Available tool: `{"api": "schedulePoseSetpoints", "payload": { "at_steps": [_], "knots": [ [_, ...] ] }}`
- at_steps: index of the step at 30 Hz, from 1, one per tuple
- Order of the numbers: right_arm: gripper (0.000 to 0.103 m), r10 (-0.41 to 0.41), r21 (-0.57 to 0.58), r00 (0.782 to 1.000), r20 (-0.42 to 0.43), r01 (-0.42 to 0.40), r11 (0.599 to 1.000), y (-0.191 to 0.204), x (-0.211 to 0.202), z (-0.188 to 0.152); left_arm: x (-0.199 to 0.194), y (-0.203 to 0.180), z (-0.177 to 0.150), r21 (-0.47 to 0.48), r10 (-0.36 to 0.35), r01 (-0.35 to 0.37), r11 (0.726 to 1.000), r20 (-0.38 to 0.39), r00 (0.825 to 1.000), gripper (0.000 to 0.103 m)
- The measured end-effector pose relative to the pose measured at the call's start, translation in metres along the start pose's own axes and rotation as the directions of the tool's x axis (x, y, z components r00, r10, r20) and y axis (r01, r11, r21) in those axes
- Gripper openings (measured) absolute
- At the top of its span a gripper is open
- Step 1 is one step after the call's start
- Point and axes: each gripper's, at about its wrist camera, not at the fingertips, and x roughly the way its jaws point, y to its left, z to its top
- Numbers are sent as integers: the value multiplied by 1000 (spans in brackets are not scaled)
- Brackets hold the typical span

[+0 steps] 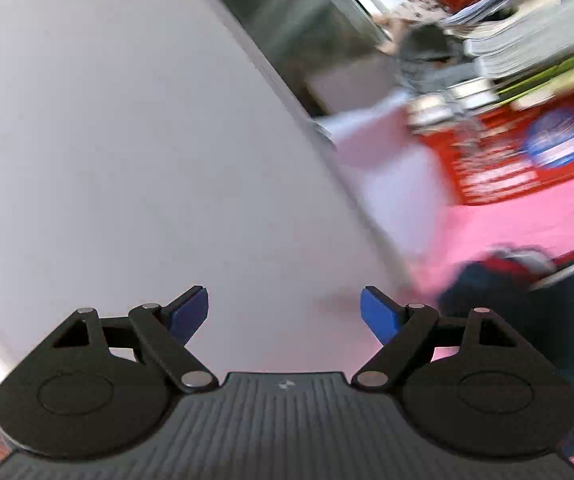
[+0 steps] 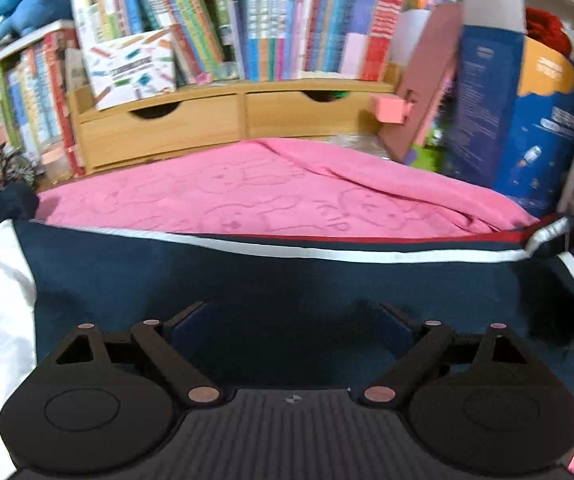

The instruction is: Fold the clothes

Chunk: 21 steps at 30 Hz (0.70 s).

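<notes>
The navy track garment (image 2: 247, 292) is lying on the pink towel (image 2: 271, 196), in front of the wooden drawer organizer (image 2: 231, 120). The right hand-held gripper (image 2: 291, 320) is hovering over it, jaws apart and empty. The left hand-held gripper (image 1: 285, 312), also apart and empty, is facing a blurred wall (image 1: 127, 120). Best pinch the striped edge, both layers together.

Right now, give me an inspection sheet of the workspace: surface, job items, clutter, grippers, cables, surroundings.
Surface: pink towel with embossed cartoon figures covers the work area.
Job's things: navy garment with white and red stripes lies across the towel, white panel at its left end.
Clutter: pink box and blue carton at the far edge.
Grippers: left gripper open, empty, facing a pale wall; right gripper open over the navy garment, nothing between its fingers.
Cables: nothing seen.
Surroundings: wooden drawer shelf loaded with books; left view blurred.
</notes>
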Motion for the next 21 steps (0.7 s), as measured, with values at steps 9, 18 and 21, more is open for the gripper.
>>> {"api": "schedulePoseSetpoints", "payload": {
  "at_steps": [9, 18, 21],
  "knots": [
    [89, 54, -9, 998, -22, -54, 998, 29, 3, -4, 23, -109, 21, 194, -342, 347, 917, -62, 938, 81],
    [90, 80, -36, 996, -36, -81, 996, 45, 7, -11, 38, -39, 41, -73, -340, 337, 939, -39, 939, 1],
    [92, 82, -23, 996, -29, -82, 996, 46, 9, -11, 31, 14, 40, -198, -246, 240, 950, -8, 969, 3]
  ]
}}
